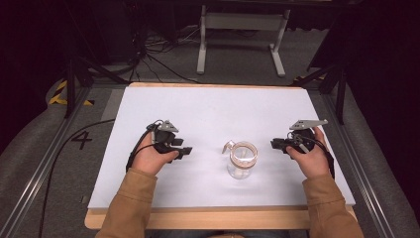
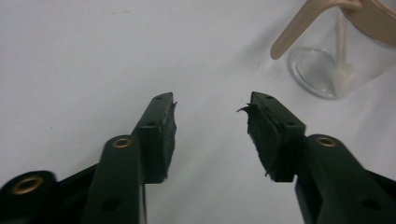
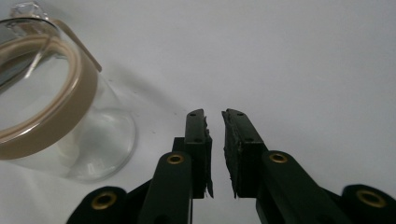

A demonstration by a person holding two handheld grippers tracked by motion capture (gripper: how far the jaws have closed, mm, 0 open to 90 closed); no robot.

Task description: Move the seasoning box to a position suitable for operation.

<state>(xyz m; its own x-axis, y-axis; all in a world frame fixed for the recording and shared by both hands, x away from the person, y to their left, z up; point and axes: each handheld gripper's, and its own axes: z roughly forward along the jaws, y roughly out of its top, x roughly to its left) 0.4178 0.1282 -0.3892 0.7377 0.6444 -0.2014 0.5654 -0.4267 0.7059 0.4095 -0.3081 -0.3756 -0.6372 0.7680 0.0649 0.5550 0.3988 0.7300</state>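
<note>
A clear glass jar (image 1: 241, 159) with a tan band round its rim and a tan tab jutting to the left stands upright in the middle of the white table top (image 1: 208, 106). My left gripper (image 1: 187, 150) lies to its left, held low and pointing toward it, apart from it. Its jaws (image 2: 211, 105) stand wide open with nothing between them, and the jar (image 2: 327, 70) is ahead to the right. My right gripper (image 1: 273, 144) is right of the jar, pointing at it. Only a narrow gap parts its jaws (image 3: 214, 114), nothing is in it, and the jar (image 3: 56, 116) stands beside them at the left.
The table's wooden front edge (image 1: 198, 217) runs below both sleeves. Behind the table a white metal stand (image 1: 241, 29) and black cables (image 1: 148, 54) sit on the grey floor. A cable (image 1: 64, 148) trails off the table's left side.
</note>
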